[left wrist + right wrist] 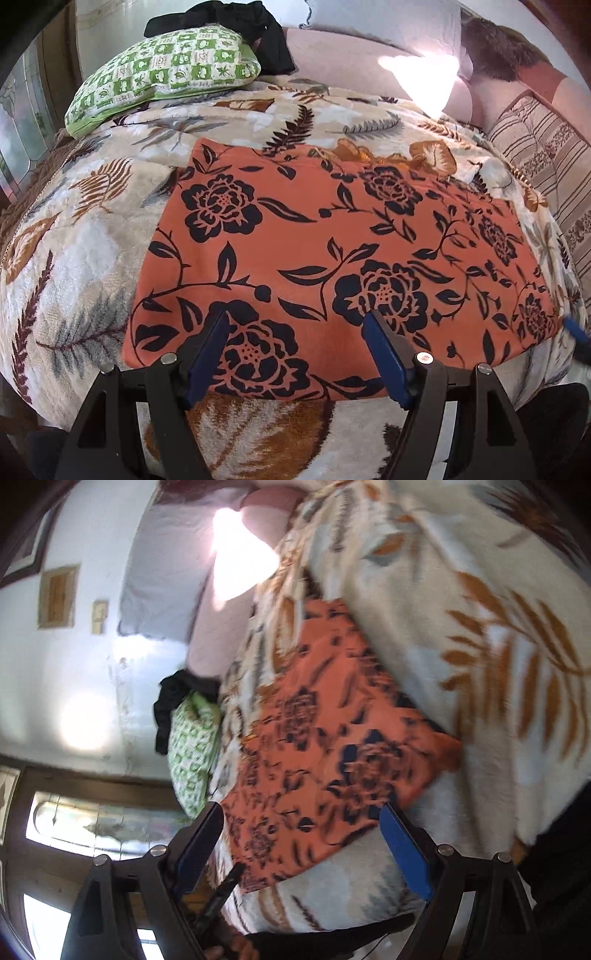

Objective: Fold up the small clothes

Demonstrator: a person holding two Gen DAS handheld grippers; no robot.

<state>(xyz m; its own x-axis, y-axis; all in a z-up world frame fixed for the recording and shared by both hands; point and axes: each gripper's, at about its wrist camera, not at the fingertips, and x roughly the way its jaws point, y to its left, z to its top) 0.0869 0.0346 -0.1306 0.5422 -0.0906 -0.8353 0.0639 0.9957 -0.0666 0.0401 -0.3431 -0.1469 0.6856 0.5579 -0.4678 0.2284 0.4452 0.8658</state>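
An orange cloth with a dark floral print (332,251) lies flat on the leaf-patterned blanket (74,258) of a bed. My left gripper (295,317) is open, its blue-padded fingers hovering over the cloth's near edge, holding nothing. In the right wrist view the picture is tilted and blurred; the same orange cloth (325,746) lies on the blanket (480,627). My right gripper (301,810) is open over the cloth's near corner, empty. A blue fingertip of the right gripper (576,332) shows at the cloth's right corner in the left wrist view.
A green checked pillow (166,70) with a black garment (229,22) on it lies at the bed's far left; the pillow also shows in the right wrist view (192,746). A striped cushion (546,162) and pinkish bedding (351,59) lie at the back. A window (92,827) is beside the bed.
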